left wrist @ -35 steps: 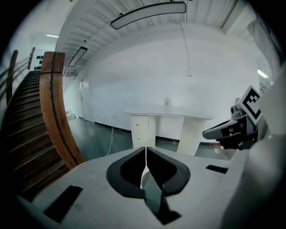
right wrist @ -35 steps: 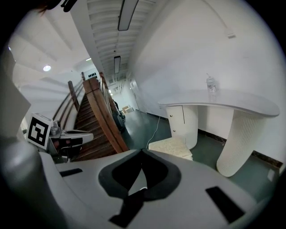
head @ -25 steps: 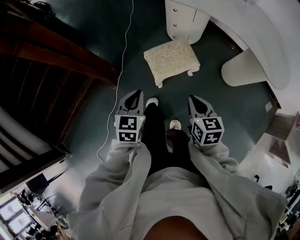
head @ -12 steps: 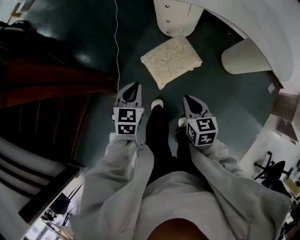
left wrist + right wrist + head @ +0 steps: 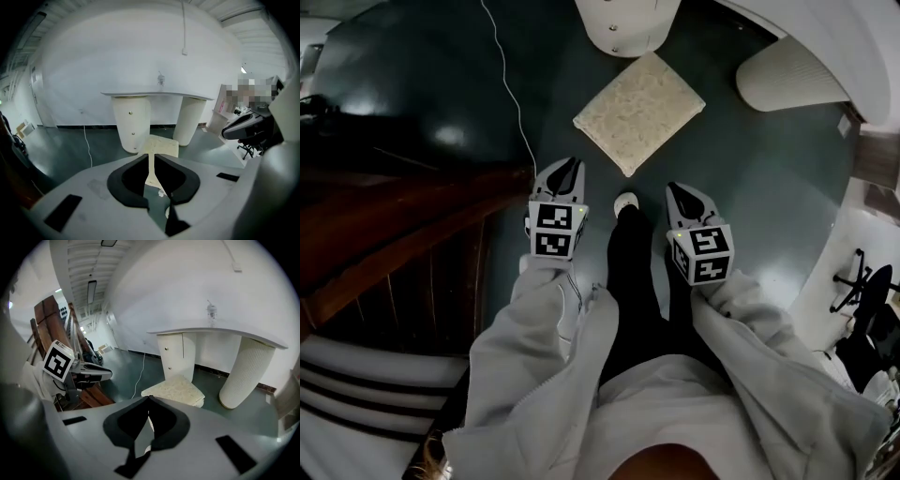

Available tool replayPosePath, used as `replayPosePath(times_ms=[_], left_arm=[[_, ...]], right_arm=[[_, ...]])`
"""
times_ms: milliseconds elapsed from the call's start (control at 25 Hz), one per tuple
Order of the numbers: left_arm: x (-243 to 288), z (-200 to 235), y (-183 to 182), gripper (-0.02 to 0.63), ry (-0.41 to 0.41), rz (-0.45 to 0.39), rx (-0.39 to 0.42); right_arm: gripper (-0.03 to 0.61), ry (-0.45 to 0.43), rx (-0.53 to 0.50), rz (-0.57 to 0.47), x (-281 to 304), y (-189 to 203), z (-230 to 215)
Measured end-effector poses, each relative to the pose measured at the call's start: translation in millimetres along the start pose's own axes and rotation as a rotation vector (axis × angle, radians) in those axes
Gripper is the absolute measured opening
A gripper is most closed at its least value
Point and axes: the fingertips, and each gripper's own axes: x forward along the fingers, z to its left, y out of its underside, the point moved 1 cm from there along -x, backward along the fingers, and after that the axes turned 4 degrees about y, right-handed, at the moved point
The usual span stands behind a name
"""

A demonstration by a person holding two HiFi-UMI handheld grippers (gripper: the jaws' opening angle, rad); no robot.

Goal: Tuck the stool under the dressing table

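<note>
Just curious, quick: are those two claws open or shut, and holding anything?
Left gripper: shut, holding nothing.
Right gripper: shut, holding nothing.

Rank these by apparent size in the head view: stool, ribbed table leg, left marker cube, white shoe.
1. stool
2. ribbed table leg, partly hidden under the tabletop
3. left marker cube, which looks bigger because it is nearer the camera
4. white shoe

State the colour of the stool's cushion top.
The stool cushion is cream with a mottled texture, best in head view.
</note>
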Motion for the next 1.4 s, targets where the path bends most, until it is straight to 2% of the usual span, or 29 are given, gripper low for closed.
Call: replayPosePath(times_ms=[120,160,200,240,320,360,440,520,720,840,1040,1200,1400], left_arm=[[18,16,3,0.02,0.047,0.008,0.009],[24,22,5,0.021,0.059,0.014,0.015],[30,28,9,0.025,0.074,0.024,0.026],[35,32,12,0.043,0.093,0.039,0.041],[47,37,20,0.139,0.14,0.082,0.08],[54,39,24,0.156,0.163,0.108,0.102],[67,44,34,0.198,0.205,0.166,0.15],[81,50,46,0.254,0.248,0.232,0.194],[115,71,58,0.287,0.291,0.334,0.307],[138,82,66,0.288,0.294,0.363,0.401],[172,94,107,0.288,0.329,0.473,0.539],[193,100,131,0.288,0.356,0.51,0.56],[215,111,140,0.291,0.374,0.518,0.556]], right_arm=[[0.051,0.046,0.047,0.014,17,6,2],[0.07,0.053,0.061,0.021,23,8,4],[0.13,0.057,0.074,0.027,29,10,7],[0.158,0.061,0.086,0.031,35,12,9],[0.172,0.074,0.11,0.033,47,16,10],[0.188,0.079,0.124,0.036,54,18,9],[0.244,0.079,0.153,0.058,69,27,8],[0.335,0.076,0.169,0.09,84,37,6],[0.409,0.079,0.211,0.145,117,65,-3],[0.419,0.075,0.247,0.168,135,81,-5],[0.423,0.071,0.307,0.166,173,94,-10],[0.429,0.069,0.3,0.192,197,110,-10],[0.443,0.077,0.357,0.208,216,126,-11]])
